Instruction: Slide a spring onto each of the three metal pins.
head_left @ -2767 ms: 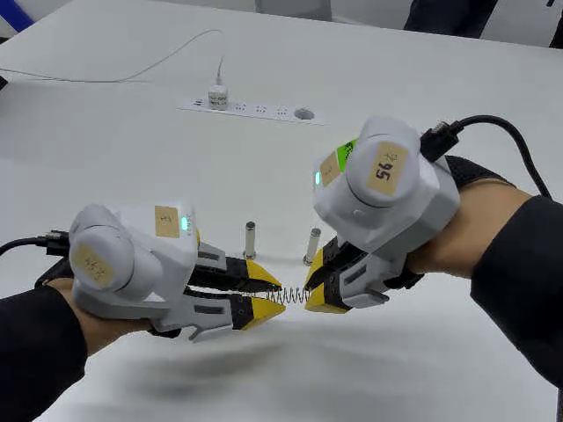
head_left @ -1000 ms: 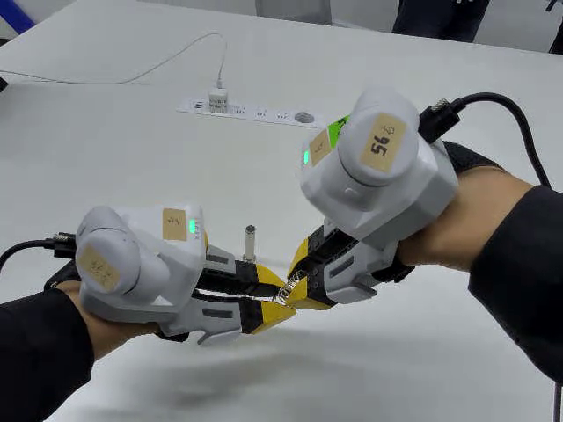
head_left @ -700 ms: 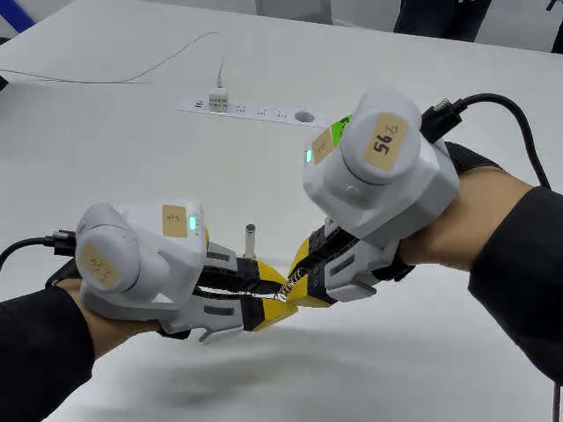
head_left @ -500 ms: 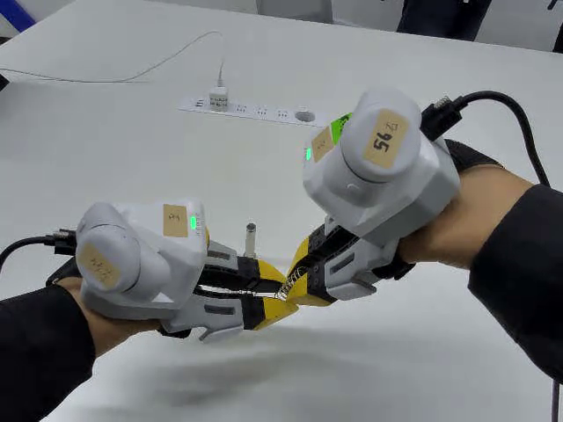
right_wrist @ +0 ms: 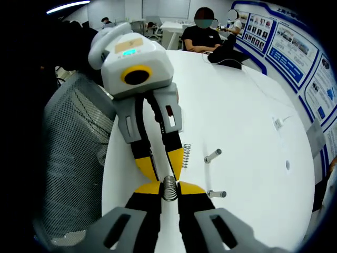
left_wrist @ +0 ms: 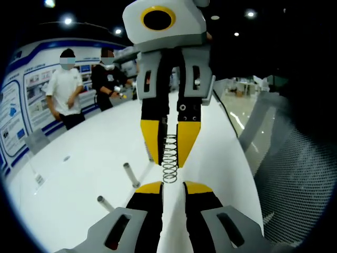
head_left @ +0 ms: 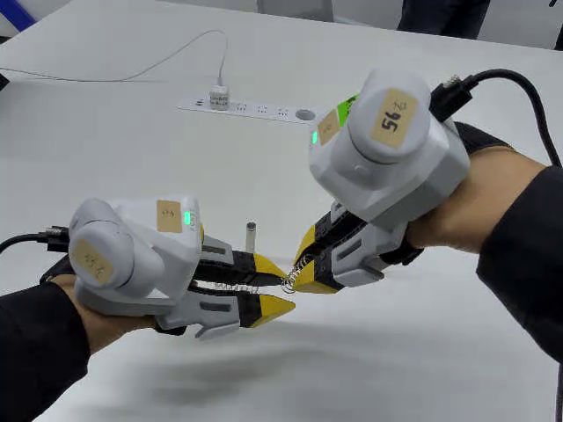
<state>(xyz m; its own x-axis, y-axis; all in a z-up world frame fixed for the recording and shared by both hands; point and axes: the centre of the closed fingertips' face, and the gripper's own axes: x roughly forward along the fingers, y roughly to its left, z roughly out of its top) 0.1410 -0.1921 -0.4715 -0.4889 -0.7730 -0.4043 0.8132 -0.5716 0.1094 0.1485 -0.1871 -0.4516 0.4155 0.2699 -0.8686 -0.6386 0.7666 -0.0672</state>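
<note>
1. White tabletop (head_left: 132,176) with a power strip (head_left: 255,110) at its far side. The two grippers meet tip to tip low over it.
2. The right gripper (head_left: 299,271) has its jaws pressed onto one end of a spring (left_wrist: 169,158). The left gripper (head_left: 283,290) has its yellow tips either side of the other end, a little apart. I cannot tell whether they bite.
3. Risk, as I judge it: the spring hangs in the air between the tips. If one side lets go before the other has a firm pinch, it could drop or flick away.
4. A sideways squeeze could kink the coil. It might then bind on a pin.
5. A pin (right_wrist: 213,155) and a second pin (right_wrist: 217,194) stand bare near the tips — a careless swing could knock one over.
6. Containers: the parts sit in no tray. A spare spring (right_wrist: 186,155) lies loose on the table beside the pins.
</note>
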